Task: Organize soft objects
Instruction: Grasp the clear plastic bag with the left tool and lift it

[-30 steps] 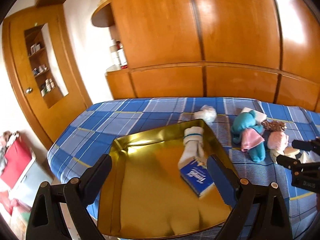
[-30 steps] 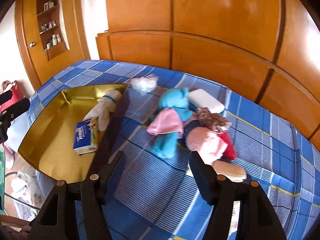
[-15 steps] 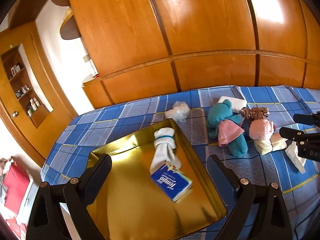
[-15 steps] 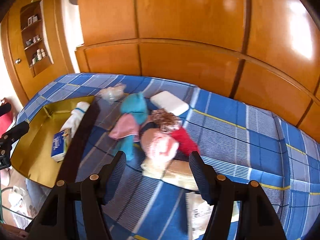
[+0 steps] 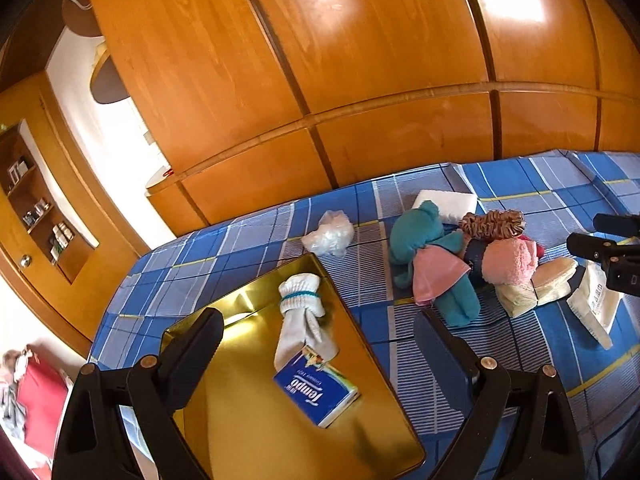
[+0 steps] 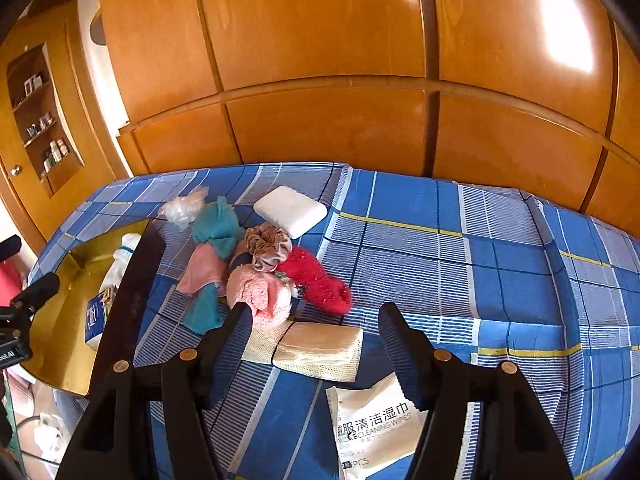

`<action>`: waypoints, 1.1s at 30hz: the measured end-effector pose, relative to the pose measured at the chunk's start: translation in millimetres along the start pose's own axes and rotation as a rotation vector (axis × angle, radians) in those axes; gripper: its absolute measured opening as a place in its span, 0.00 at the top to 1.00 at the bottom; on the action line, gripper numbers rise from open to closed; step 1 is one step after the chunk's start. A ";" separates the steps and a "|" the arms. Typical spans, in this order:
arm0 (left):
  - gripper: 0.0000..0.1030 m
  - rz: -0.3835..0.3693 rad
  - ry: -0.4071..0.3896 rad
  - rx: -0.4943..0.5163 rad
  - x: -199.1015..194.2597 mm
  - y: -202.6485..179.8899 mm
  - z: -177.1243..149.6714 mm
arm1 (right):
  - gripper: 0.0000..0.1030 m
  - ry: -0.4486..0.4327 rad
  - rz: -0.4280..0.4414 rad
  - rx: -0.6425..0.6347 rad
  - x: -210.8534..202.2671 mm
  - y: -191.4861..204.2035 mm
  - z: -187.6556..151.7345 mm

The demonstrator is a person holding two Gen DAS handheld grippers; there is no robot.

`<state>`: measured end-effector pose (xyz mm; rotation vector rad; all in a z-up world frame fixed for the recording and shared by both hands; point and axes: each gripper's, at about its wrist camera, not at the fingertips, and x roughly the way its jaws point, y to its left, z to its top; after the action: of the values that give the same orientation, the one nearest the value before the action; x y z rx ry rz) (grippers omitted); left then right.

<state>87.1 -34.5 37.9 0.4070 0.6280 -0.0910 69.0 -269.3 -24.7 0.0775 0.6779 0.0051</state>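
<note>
A gold tray [image 5: 256,436] lies on the blue plaid bed and holds a white sock [image 5: 302,312] and a blue Tempo tissue pack [image 5: 316,394]. My left gripper [image 5: 318,344] is open and empty above the tray. To the right lies a pile: a teal plush toy [image 6: 216,228], a pink cloth [image 6: 202,272], a pink towel roll [image 6: 260,294], a brown scrunchie [image 6: 268,246], a red fuzzy sock [image 6: 316,280] and a beige bundle [image 6: 316,350]. My right gripper [image 6: 316,328] is open and empty above the beige bundle.
A white foam pad [image 6: 290,210] and a crumpled clear bag [image 6: 182,208] lie behind the pile. A wet wipes pack [image 6: 372,424] lies near the front. Wooden wardrobe panels [image 6: 340,60] back the bed. The bed's edge [image 5: 104,332] drops off at the left.
Both grippers have swung to the right and pulled back. The pile now sits centred before the right gripper and the wipes pack has come into view. Both stay open.
</note>
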 end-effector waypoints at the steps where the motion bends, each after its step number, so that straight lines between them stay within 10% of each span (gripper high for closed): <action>1: 0.06 -0.004 0.003 0.006 2.2 -2.5 1.4 | 0.36 0.000 0.000 0.004 0.2 -0.5 0.4; 11: 0.06 -0.158 0.131 -0.100 56.2 19.1 35.4 | 0.36 -0.005 0.011 0.050 -2.4 -7.3 2.5; 21: 0.07 -0.149 0.212 -0.069 163.1 30.5 85.6 | 0.35 -0.022 0.039 0.086 -9.0 -10.8 6.0; 29: 0.14 -0.155 0.329 0.005 243.6 -0.1 102.1 | 0.35 -0.023 0.043 0.099 -9.5 -14.3 7.1; 33: 0.35 -0.153 0.396 0.005 274.7 -5.3 100.8 | 0.35 -0.025 0.044 0.107 -9.7 -15.5 7.4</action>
<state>363.7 -68.6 -51.5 0.3842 1.0498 -0.1601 65.8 -285.6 -14.1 0.1952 0.6516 0.0104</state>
